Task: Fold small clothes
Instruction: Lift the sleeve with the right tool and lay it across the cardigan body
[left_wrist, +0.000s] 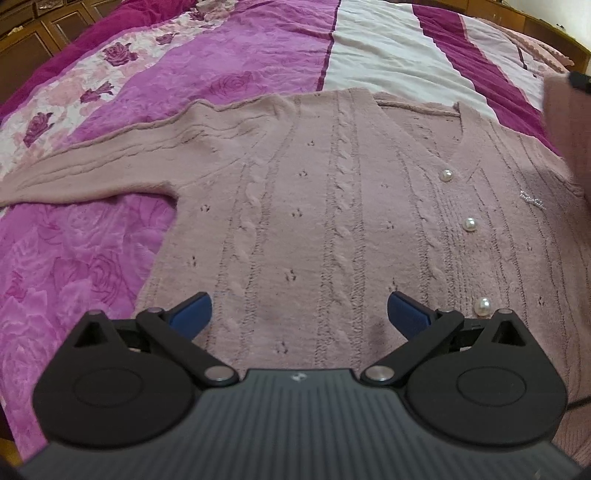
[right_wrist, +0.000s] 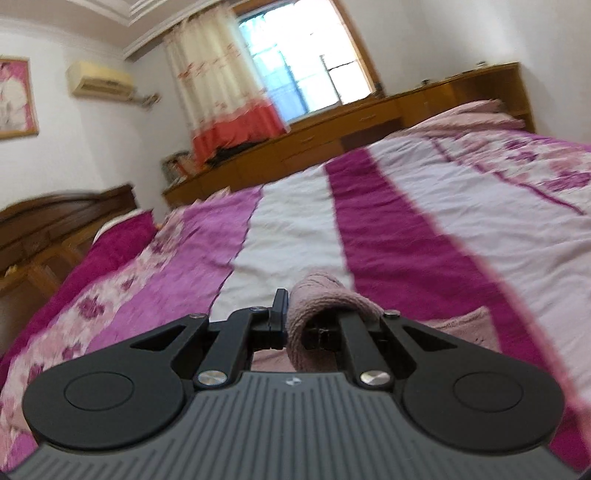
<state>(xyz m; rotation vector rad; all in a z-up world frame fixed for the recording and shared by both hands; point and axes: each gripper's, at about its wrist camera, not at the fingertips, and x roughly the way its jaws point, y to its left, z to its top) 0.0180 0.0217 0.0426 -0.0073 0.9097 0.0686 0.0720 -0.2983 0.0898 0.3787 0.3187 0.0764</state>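
Pink knit cardigan (left_wrist: 332, 206) lies flat on the bedspread (left_wrist: 92, 258) under the wide-open left gripper (left_wrist: 299, 314); right gripper (right_wrist: 291, 317) is clamped on its sleeve (right_wrist: 325, 299), lifted.

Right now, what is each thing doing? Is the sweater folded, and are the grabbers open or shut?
Sweater: buttoned, body flat on the bed, not folded yet.
Left sleeve: stretched out flat to the side.
Other sleeve: lifted, pinched in the right gripper.
Left gripper: open, holding nothing, above the sweater.
Right gripper: shut on the sleeve.
Curtain: drawn to one side; window uncovered.
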